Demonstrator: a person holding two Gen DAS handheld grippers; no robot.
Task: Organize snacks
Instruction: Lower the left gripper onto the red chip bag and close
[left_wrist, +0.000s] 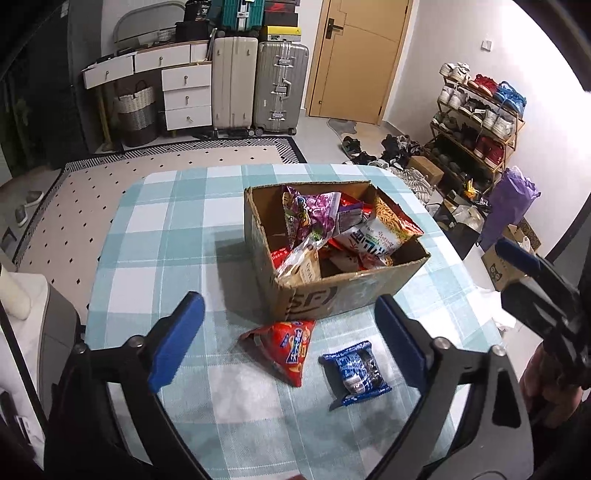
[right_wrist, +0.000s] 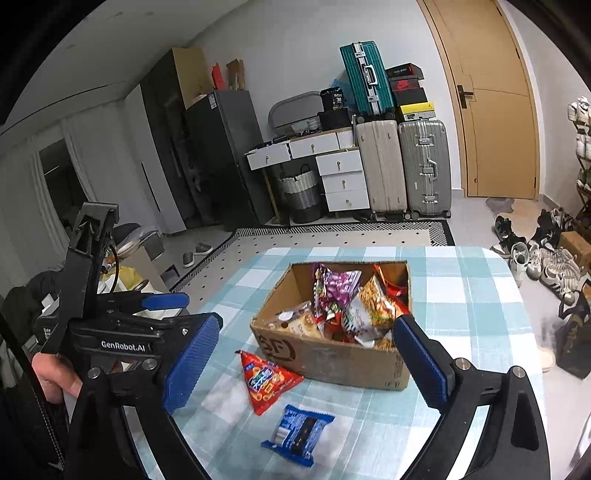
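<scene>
Matt brown cardboard box (left_wrist: 343, 291) at the table's middle, glossy foil snack packets inside, woven checked tablecloth (left_wrist: 166, 229), shiny red triangular packet (left_wrist: 286, 347), glossy blue wrapper (left_wrist: 354, 373) near the front edge

Left tongs (left_wrist: 290, 339): jaws spread wide, nothing between the blue pads (left_wrist: 177, 347), tilted downward. Right tongs (right_wrist: 306, 363): jaws likewise wide apart, empty, angled more shallowly. A hand (right_wrist: 55, 376) grips the left tool's handle; both held side by side.
</scene>
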